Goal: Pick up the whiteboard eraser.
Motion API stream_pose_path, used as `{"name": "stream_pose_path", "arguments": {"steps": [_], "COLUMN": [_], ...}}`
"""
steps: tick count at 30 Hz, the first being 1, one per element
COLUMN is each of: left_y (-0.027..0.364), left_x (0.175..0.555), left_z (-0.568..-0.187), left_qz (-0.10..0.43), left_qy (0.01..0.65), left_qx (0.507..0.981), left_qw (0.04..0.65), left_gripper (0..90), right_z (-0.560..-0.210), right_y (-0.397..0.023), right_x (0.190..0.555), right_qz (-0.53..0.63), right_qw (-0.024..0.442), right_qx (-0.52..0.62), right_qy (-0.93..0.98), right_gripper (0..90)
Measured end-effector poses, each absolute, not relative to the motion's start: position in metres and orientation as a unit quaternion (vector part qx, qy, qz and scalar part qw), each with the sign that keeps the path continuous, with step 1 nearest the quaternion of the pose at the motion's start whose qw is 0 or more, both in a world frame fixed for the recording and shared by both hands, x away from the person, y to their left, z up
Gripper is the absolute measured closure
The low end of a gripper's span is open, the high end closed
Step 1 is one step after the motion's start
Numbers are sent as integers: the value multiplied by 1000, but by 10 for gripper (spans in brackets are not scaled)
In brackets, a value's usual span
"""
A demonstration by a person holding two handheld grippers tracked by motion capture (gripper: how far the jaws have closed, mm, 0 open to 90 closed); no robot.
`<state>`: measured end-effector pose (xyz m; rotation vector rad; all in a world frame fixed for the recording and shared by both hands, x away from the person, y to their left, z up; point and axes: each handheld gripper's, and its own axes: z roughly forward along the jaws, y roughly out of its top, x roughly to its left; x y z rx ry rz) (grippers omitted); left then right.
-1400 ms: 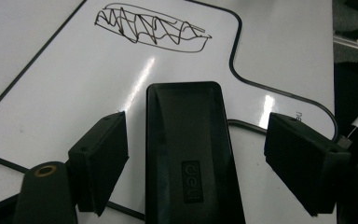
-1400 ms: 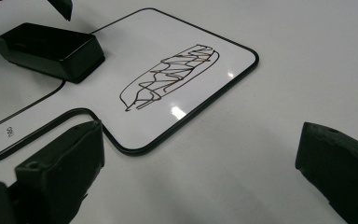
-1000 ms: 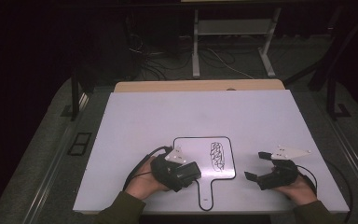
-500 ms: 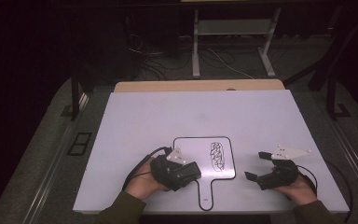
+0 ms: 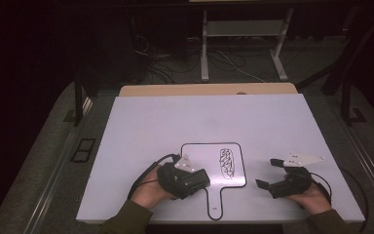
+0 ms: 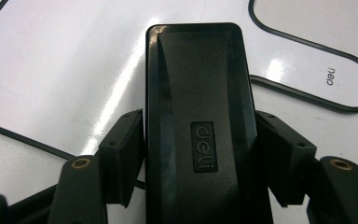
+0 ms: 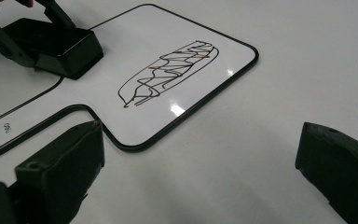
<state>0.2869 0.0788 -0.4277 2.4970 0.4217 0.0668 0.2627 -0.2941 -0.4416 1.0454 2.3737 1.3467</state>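
Note:
A small white board (image 5: 202,158) with a black rim and a handle lies near the table's front edge, a dark scribble (image 5: 227,163) on its right half. My left gripper (image 5: 191,181) rests over the board's left side. Its jaws have just been closing, and the pads (image 6: 121,149) now press both sides of a black block eraser (image 6: 198,116). In the right gripper view the eraser (image 7: 51,44) sits flat on the board (image 7: 135,42), left of the scribble (image 7: 168,72). My right gripper (image 5: 267,172) lies on the table to the right, open, with nothing between its jaws (image 7: 205,163).
The white table (image 5: 199,117) stretches far beyond the board. A wooden strip (image 5: 207,89) runs along its back edge. Behind it are a metal stand (image 5: 204,48) and loose cables on the dark floor. A cable trails from each gripper.

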Motion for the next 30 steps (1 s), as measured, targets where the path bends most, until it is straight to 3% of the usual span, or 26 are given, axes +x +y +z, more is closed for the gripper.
{"name": "stream_pose_path", "arguments": {"steps": [30], "left_y": [85], "left_x": [294], "left_z": [-420], "left_qz": [2], "left_qy": [196], "left_qx": [930], "left_qw": [310], "left_gripper": [393], "right_z": [-442], "right_y": [-294], "right_x": [263], "right_qz": [458], "right_qw": [107], "right_qx": [355], "right_qy": [808], "right_gripper": [2]}}
